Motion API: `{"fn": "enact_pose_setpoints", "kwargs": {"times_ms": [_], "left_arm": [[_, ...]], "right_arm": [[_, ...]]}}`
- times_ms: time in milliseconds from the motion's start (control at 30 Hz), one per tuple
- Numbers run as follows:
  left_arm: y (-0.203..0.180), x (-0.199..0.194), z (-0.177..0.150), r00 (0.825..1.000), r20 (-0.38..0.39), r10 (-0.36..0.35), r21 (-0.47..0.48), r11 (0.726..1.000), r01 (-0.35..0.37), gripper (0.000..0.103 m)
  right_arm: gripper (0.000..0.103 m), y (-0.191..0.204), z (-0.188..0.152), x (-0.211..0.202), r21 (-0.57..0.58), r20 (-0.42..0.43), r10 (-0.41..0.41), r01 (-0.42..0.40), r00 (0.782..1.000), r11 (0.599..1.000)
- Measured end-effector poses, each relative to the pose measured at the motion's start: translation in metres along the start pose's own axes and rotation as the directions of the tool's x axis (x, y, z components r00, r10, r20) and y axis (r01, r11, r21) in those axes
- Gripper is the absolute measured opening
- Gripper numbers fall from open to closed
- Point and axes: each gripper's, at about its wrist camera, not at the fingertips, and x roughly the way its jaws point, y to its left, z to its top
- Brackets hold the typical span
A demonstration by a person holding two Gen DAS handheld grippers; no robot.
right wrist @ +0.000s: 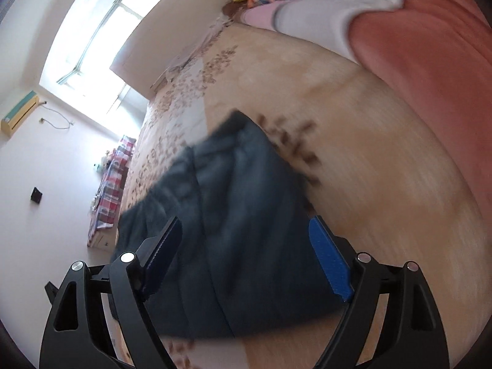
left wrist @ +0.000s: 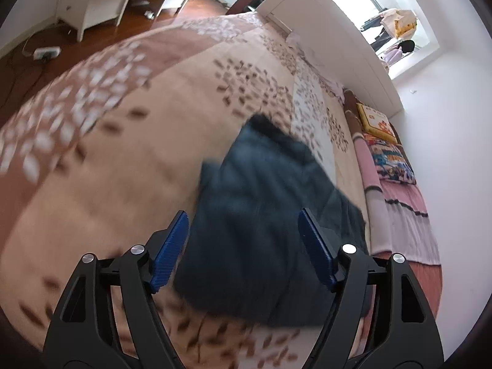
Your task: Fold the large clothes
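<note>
A dark blue-grey garment lies folded in a thick bundle on the beige, leaf-patterned bedspread. My left gripper is open and empty, hovering just above the near part of the garment. In the right wrist view the same garment lies below my right gripper, which is open and empty above it. Both views are blurred by motion.
Pink and salmon bedding and patterned pillows lie along the wall side of the bed. A white headboard stands under the window. A white desk and wooden floor lie beyond the bed's far edge.
</note>
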Motion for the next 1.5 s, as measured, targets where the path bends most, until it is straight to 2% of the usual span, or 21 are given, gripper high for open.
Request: {"fn": "enact_pose_setpoints", "kwargs": {"times_ms": [167,267,367,500,667,767,800,833,867,900,933,1033,1133,1267,1500], "left_arm": [[0.031,-0.003,-0.062,0.996,-0.045,-0.079,-0.164,0.984,0.071,0.075],[0.035,0.011,-0.081,0.994,-0.070,-0.086,-0.202,0.977,0.070,0.075],[0.029,0.027,-0.087,0.993,-0.090,-0.082,-0.199,0.978,0.063,0.076],[0.023,0.040,-0.085,0.996,-0.065,-0.060,-0.174,0.984,0.048,0.076],[0.029,0.061,-0.076,0.997,-0.065,-0.051,-0.227,0.973,0.035,0.076],[0.030,0.068,-0.073,0.995,-0.045,-0.090,-0.272,0.959,0.074,0.076],[0.030,0.069,-0.072,0.995,-0.034,-0.096,-0.281,0.956,0.082,0.074],[0.029,0.070,-0.069,0.995,-0.024,-0.097,-0.288,0.954,0.086,0.061],[0.029,0.070,-0.067,0.994,-0.021,-0.103,-0.295,0.951,0.092,0.055],[0.029,0.071,-0.065,0.993,-0.018,-0.113,-0.305,0.947,0.102,0.041],[0.029,0.070,-0.063,0.991,-0.010,-0.134,-0.318,0.940,0.123,0.028],[0.025,0.061,-0.060,0.987,0.005,-0.158,-0.307,0.940,0.152,0.017],[0.017,0.047,-0.063,0.989,0.012,-0.151,-0.273,0.951,0.148,0.014],[0.019,0.015,-0.074,0.988,0.003,-0.156,-0.232,0.961,0.152,0.013],[0.039,-0.043,-0.113,0.996,-0.035,-0.085,-0.117,0.990,0.080,0.013]], "right_arm": [[0.084,-0.028,-0.053,-0.006,0.109,-0.054,0.040,-0.034,0.998,0.993],[0.084,-0.029,-0.068,0.000,0.127,-0.074,0.055,-0.045,0.996,0.991],[0.084,-0.022,-0.073,0.012,0.133,-0.082,0.077,-0.066,0.994,0.989],[0.085,-0.010,-0.070,0.027,0.118,-0.080,0.079,-0.069,0.994,0.991],[0.085,-0.010,-0.067,0.048,0.145,-0.070,0.068,-0.058,0.995,0.988],[0.084,-0.014,-0.063,0.061,0.178,-0.049,0.061,-0.052,0.997,0.983],[0.077,-0.016,-0.061,0.066,0.197,-0.041,0.065,-0.056,0.997,0.979],[0.070,-0.019,-0.060,0.068,0.221,-0.038,0.062,-0.053,0.997,0.974],[0.065,-0.021,-0.059,0.069,0.235,-0.031,0.068,-0.059,0.997,0.970],[0.056,-0.024,-0.058,0.070,0.248,-0.023,0.079,-0.071,0.997,0.966],[0.052,-0.026,-0.057,0.070,0.255,-0.021,0.091,-0.082,0.996,0.963],[0.032,-0.026,-0.057,0.061,0.254,-0.017,0.114,-0.106,0.993,0.961],[0.026,-0.020,-0.059,0.048,0.237,-0.014,0.115,-0.108,0.993,0.965],[0.025,-0.013,-0.069,0.024,0.215,-0.033,0.111,-0.102,0.993,0.971],[0.025,-0.018,-0.127,-0.015,0.177,-0.114,0.085,-0.064,0.990,0.982]]}}
